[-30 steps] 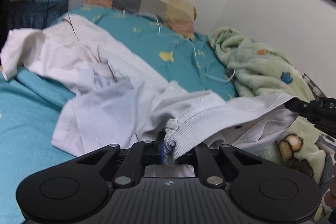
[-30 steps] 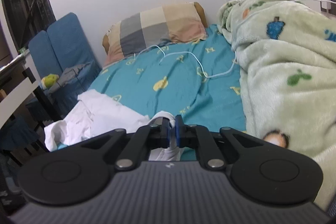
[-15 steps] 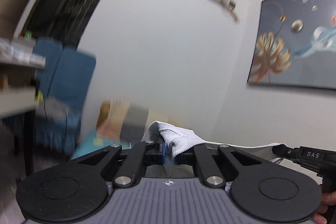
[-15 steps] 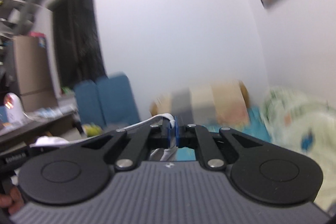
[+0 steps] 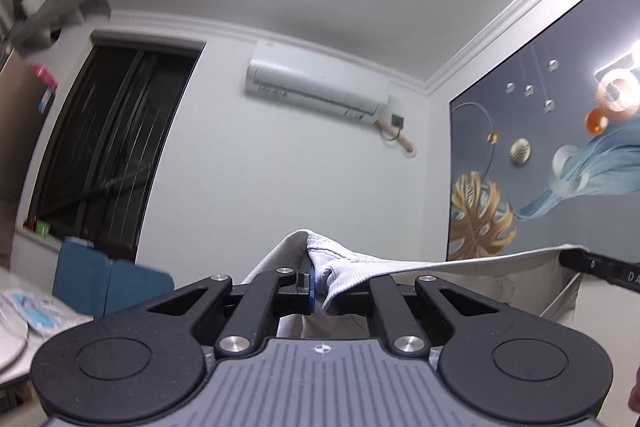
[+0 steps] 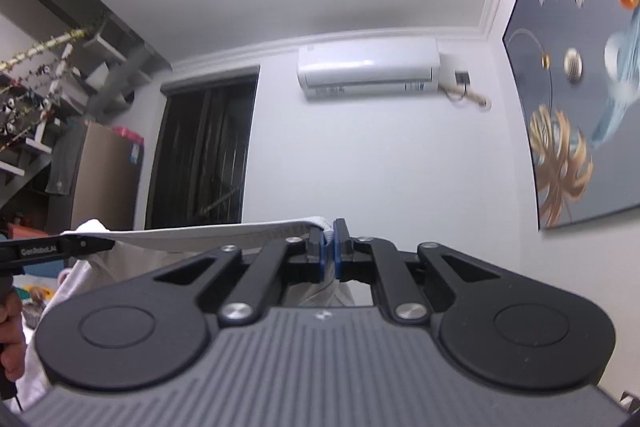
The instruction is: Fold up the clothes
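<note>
Left wrist view: my left gripper has its jaws pinched on the ribbed edge of the white garment, which bunches up right at the tips and then runs off to the right in a taut line to the right gripper at the edge of frame. Ahead of the jaws I see only the wall, the air conditioner and the painting; the bed is out of sight, so I cannot tell how high the cloth hangs.

Right wrist view: my right gripper is clamped on the other end of the same edge, blue pads pressed together with fabric between them. The garment stretches left from the jaws to the left gripper, the rest drooping below the line, with a hand under that tool.

My read: the garment is held up and spread between both tools. To do this well I'd keep both pinches firm, hold the top edge level and evenly tensioned, and let the body hang straight without twist. The left bite looks bunched, so a hard tug could slip it.
</note>
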A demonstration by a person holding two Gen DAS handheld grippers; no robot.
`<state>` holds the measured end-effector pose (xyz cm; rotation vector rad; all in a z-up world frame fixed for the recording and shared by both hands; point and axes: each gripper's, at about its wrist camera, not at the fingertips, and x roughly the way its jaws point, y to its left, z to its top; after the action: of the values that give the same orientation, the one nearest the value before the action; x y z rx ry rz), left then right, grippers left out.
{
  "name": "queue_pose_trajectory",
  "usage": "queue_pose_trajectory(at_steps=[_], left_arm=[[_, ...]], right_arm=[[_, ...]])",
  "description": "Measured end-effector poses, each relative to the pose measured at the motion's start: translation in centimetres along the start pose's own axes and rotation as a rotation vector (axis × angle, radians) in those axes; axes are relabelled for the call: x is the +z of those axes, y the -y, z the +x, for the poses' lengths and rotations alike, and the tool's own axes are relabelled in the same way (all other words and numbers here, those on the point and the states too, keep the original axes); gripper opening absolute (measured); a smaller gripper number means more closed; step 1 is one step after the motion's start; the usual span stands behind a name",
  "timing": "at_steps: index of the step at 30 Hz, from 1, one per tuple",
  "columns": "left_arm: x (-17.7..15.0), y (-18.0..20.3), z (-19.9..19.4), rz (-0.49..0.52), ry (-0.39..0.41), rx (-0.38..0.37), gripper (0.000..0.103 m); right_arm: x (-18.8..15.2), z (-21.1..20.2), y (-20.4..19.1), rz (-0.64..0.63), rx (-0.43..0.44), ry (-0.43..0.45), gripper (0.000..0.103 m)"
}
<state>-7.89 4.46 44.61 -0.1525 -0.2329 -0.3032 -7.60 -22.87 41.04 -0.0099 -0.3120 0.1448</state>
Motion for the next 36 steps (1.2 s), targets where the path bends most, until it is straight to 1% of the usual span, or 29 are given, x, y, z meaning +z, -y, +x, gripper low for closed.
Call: queue_pose_trajectory(at_steps=[2, 5, 8, 11, 15, 18, 20, 25, 28, 32, 36], left_arm=[[2.0, 1.5, -1.5, 0.017, 0.007, -0.014, 0.008], [3.4, 3.3, -3.3, 0.030, 0.000, -0.030, 0.008], [3.4, 4.3, -4.6, 0.026, -0.018, -0.039, 0.008], [1.1, 4.1, -3.6, 0.008, -0.067, -0.029, 0.008], [-4.3, 2.6, 0.3, -0.033, -0.152, -0.006, 0.008], [-10.0, 0.3, 5.4, -0.075, -0.228, 0.024, 0.008], [-14.0, -1.2, 9.4, -0.074, -0.268, 0.045, 0.008], [-24.7, -6.1, 22.6, -0.074, -0.368, 0.082, 0.008], [-31.6, -9.3, 30.9, -0.068, -0.413, 0.088, 0.008], [-43.4, -12.3, 41.3, -0.047, -0.470, 0.099, 0.008], [-55.6, -15.2, 51.3, -0.032, -0.535, 0.117, 0.008]], right_arm=[[2.3, -1.8, 0.0, -0.004, -0.005, 0.022, 0.007], [4.0, -3.7, 0.6, -0.001, -0.016, 0.025, 0.008], [3.8, -4.4, 1.6, 0.024, -0.014, -0.005, 0.008], [1.1, -3.0, 2.5, 0.052, -0.017, -0.072, 0.008], [-4.7, 0.5, 3.5, 0.082, -0.037, -0.176, 0.008], [-10.2, 4.5, 4.2, 0.095, -0.055, -0.253, 0.008], [-14.0, 7.7, 4.9, 0.119, -0.071, -0.300, 0.008], [-24.4, 17.7, 7.5, 0.121, -0.130, -0.405, 0.008], [-31.1, 24.3, 9.5, 0.122, -0.167, -0.452, 0.008], [-41.6, 32.5, 12.5, 0.108, -0.207, -0.477, 0.008], [-53.7, 39.0, 15.7, 0.111, -0.219, -0.539, 0.008]])
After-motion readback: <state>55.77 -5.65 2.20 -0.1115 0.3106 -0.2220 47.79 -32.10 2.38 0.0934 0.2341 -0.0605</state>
